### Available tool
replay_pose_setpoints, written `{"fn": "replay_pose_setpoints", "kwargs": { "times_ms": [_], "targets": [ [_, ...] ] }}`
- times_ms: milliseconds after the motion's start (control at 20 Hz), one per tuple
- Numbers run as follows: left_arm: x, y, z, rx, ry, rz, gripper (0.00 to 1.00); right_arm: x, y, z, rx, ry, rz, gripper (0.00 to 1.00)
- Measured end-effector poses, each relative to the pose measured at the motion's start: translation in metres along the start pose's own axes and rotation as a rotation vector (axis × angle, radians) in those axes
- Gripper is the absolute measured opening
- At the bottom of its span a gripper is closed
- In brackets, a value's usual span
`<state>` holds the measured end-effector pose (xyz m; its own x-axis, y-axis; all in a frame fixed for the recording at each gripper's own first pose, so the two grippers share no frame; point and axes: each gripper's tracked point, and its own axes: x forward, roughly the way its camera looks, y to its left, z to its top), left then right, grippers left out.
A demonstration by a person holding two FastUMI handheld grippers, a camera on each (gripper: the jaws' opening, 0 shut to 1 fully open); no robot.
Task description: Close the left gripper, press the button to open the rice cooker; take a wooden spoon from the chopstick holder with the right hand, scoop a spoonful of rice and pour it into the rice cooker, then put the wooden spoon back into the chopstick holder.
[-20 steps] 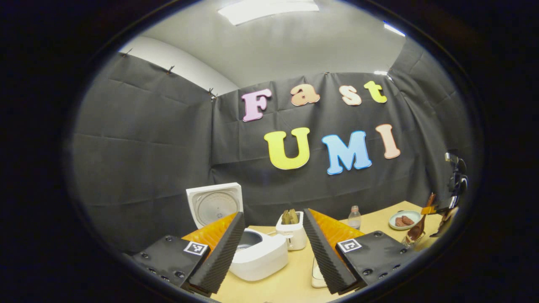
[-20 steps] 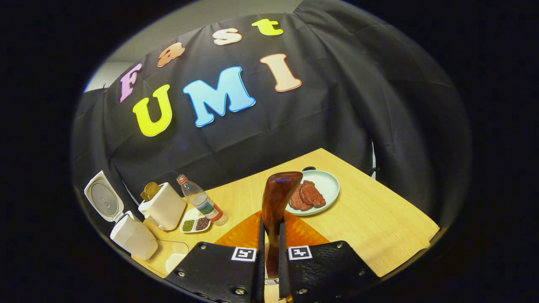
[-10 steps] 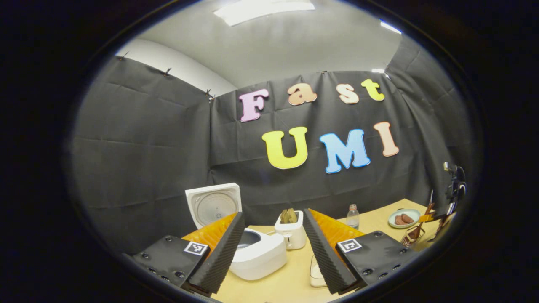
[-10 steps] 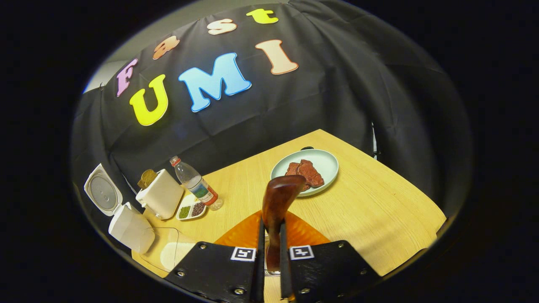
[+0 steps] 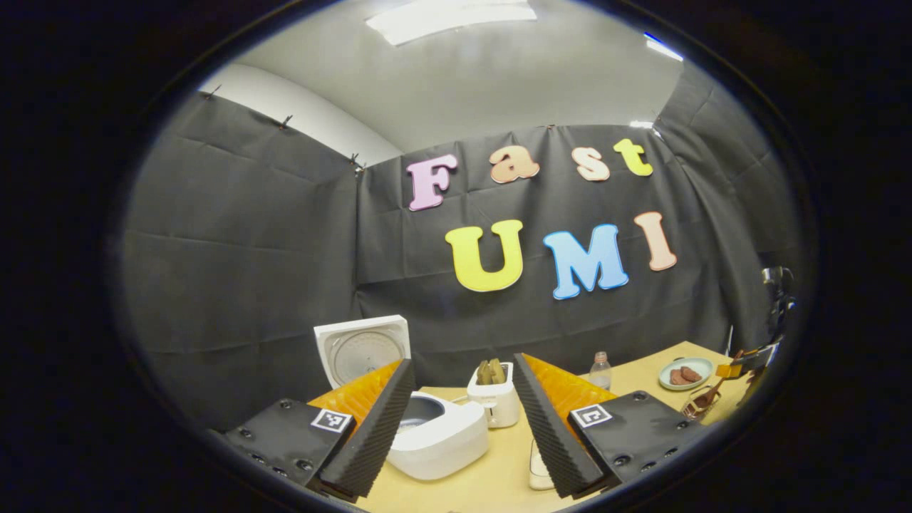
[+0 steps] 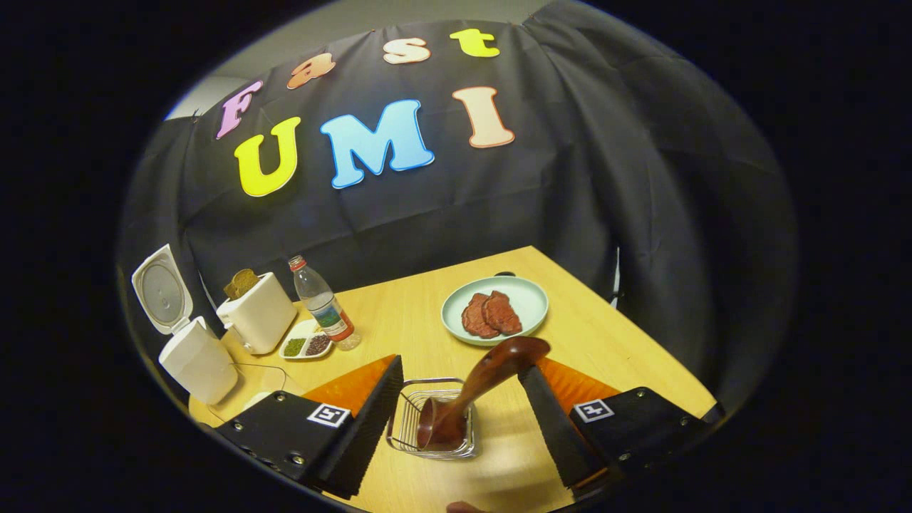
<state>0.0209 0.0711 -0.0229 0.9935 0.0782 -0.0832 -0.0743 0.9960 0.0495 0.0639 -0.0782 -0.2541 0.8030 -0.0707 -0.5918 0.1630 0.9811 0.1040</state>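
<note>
Nearly done: cooker (image 6: 189, 356) lid up at 9 o'clock, spoon (image 6: 470, 392) back in wire holder (image 6: 434, 420). Right tool (image 6: 459, 399) apart, left tool (image 5: 459, 417) apart too.

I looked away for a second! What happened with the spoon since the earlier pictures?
The right gripper opened its fingers and let go of the wooden spoon, which now leans in the wire chopstick holder. Before, the fingers were shut on its handle. The rice cooker stayed open, and the left gripper stayed open too.
</note>
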Motion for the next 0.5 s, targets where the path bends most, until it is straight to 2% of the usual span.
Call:
{"fn": "replay_pose_setpoints", "kwargs": {
  "times_ms": [50,100,150,200,350,400,450,500],
  "targets": [
    [0.004,0.004,-0.001,-0.006,0.002,0.002,0.91,-0.006,-0.001,0.007,-0.019,-0.021,-0.012,0.98],
    [0.009,0.008,-0.001,-0.012,0.0,0.006,0.91,-0.012,-0.002,0.015,-0.035,-0.047,-0.023,0.99],
    [0.014,0.012,0.0,-0.018,-0.001,0.007,0.96,-0.019,-0.002,0.024,-0.05,-0.07,-0.031,0.98],
    [0.021,0.017,-0.001,-0.02,-0.002,0.01,0.91,-0.027,0.0,0.032,-0.059,-0.096,-0.031,0.98],
    [0.044,0.034,0.0,-0.019,-0.009,0.022,0.91,-0.049,0.006,0.061,-0.082,-0.171,-0.044,0.98],
    [0.05,0.04,0.001,-0.018,-0.012,0.027,0.96,-0.057,0.008,0.069,-0.092,-0.194,-0.049,0.98],
    [0.058,0.047,0.002,-0.017,-0.014,0.033,0.96,-0.066,0.012,0.077,-0.096,-0.212,-0.049,0.98],
    [0.067,0.055,0.001,-0.019,-0.014,0.043,0.91,-0.075,0.016,0.083,-0.097,-0.231,-0.045,0.98]
  ]
}}
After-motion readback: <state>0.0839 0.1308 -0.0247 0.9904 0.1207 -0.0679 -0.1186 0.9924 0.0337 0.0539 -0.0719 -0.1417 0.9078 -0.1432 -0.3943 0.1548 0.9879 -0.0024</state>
